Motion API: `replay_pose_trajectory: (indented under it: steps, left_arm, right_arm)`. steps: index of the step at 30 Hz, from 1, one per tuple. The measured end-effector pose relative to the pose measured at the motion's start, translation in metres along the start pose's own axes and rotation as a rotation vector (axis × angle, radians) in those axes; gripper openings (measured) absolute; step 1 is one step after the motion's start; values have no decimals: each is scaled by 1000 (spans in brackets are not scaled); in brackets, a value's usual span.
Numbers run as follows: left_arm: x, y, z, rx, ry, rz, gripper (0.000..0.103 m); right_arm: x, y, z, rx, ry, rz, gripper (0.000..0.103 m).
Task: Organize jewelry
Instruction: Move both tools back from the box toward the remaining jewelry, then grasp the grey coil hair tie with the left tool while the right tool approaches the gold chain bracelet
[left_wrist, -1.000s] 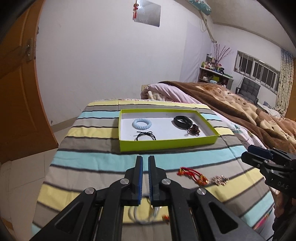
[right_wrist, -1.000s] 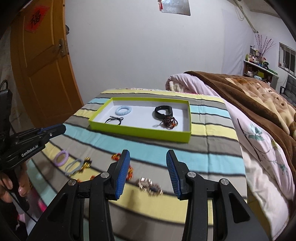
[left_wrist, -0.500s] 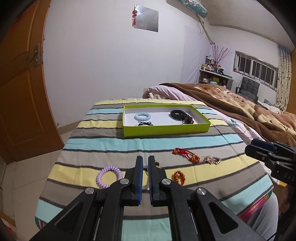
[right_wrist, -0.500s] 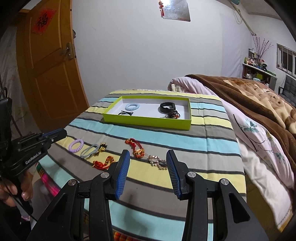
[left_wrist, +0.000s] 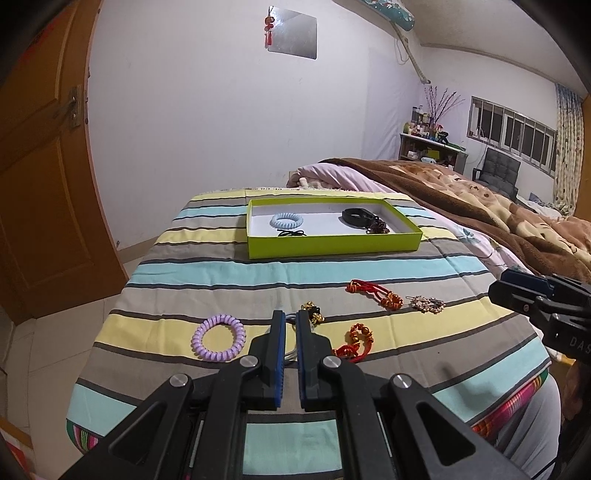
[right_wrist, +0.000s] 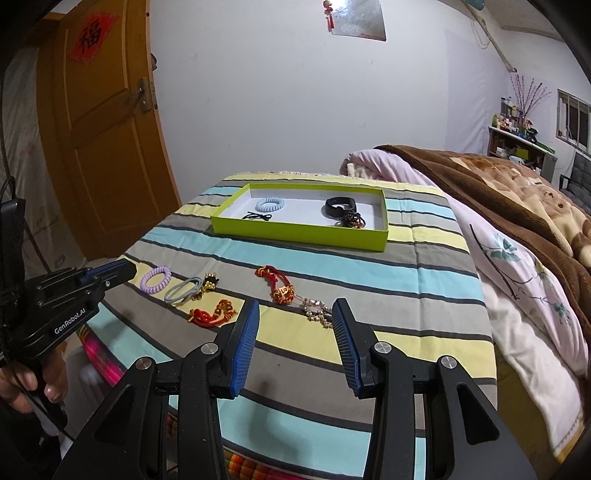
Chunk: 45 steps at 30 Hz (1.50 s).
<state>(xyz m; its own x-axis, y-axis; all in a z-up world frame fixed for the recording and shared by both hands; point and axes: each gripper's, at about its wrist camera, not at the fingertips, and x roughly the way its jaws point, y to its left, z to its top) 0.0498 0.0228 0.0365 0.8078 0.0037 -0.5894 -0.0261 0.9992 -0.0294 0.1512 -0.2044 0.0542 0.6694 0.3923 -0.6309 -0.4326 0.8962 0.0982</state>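
Home bedroom: blanketed bed, wooden door.

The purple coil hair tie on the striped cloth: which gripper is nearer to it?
Left. The left gripper hovers just right of the purple coil hair tie, fingers nearly shut. The right gripper is farther right, fingers open, above the gold chain piece.

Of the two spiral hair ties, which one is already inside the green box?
The light blue spiral hair tie lies inside the green box, near its left end. The purple one is on the striped cloth, outside the box.
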Motion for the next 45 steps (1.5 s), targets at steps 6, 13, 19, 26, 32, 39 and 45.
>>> replay_pose_trajectory:
  steps: [6, 13, 19, 26, 32, 39, 45]
  left_arm:
    - [10, 6, -3, -7, 1, 10, 4]
    - [25, 27, -9, -38, 32, 23, 4]
    - [40, 43, -12, -71, 69, 16, 4]
    - [62, 33, -14, -39, 125, -52, 4]
    - [83, 22, -13, -9, 178, -63, 4]
    - [99, 17, -10, 19, 198, -36, 4]
    - [106, 14, -6, 51, 208, -22, 5]
  right_arm:
    - [11, -1, -2, -7, 19, -5, 42]
    - [28, -5, -5, -9, 53, -9, 42]
    - [44, -9, -7, 1, 82, -6, 42]
    - [58, -17, -7, 15, 103, -11, 42]
    - [68, -26, -8, 27, 123, -22, 42]
    - [85, -28, -6, 0, 151, -13, 42]
    - [108, -25, -4, -63, 214, -17, 42]
